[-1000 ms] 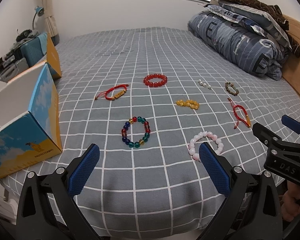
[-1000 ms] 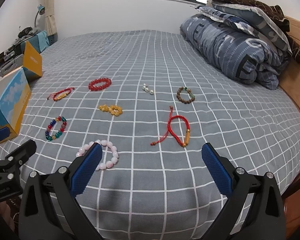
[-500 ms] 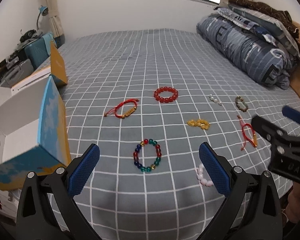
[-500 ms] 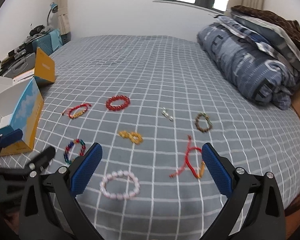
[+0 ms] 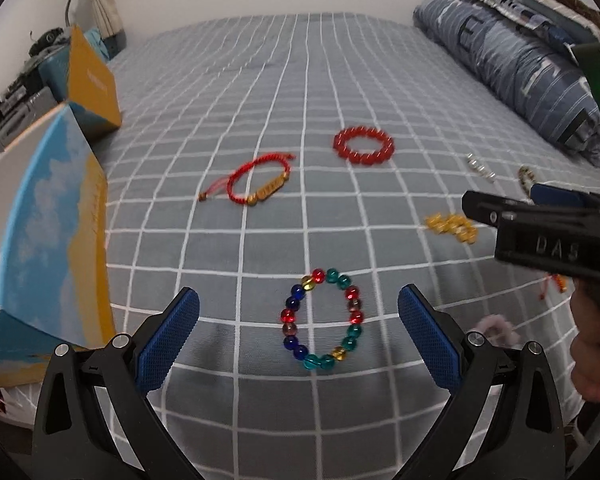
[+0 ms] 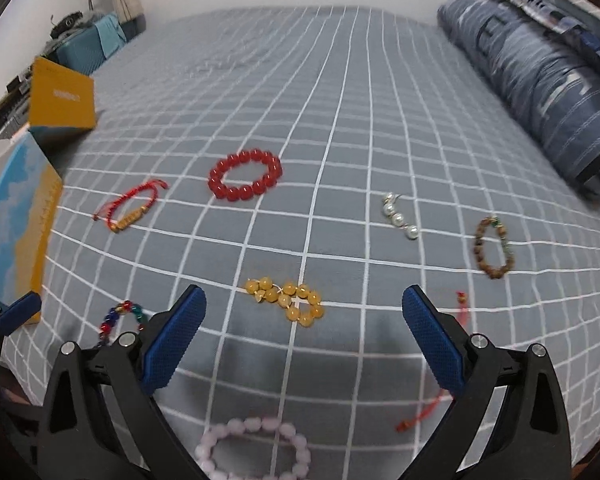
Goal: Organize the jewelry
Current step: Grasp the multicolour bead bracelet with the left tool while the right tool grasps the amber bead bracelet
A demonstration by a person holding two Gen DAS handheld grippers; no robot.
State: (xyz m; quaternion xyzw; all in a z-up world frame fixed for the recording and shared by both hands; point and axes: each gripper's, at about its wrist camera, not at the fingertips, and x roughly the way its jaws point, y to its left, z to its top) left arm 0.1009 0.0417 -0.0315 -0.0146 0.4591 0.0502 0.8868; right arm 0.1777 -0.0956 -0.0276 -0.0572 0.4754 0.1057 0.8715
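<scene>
Several bracelets lie on a grey checked bed. My left gripper (image 5: 299, 320) is open, with a multicoloured bead bracelet (image 5: 321, 318) between its fingers. A red cord bracelet (image 5: 256, 179) and a red bead bracelet (image 5: 363, 146) lie beyond. My right gripper (image 6: 304, 320) is open over a yellow bead bracelet (image 6: 288, 300). A pink bead bracelet (image 6: 254, 450) lies below it, and a red cord bracelet (image 6: 440, 400) is partly hidden by the right finger. Pearl beads (image 6: 400, 216) and a brown bead bracelet (image 6: 494, 248) lie further right.
An open blue and yellow box (image 5: 48, 248) stands at the bed's left edge, a second yellow box (image 5: 92, 84) behind it. A folded striped duvet (image 6: 540, 80) lies at the far right. The right gripper's body (image 5: 548, 232) reaches in at the right of the left wrist view.
Both grippers have moved forward and lower over the bed. The multicoloured bracelet now sits between the left fingers, the yellow beads between the right fingers. Both stay open.
</scene>
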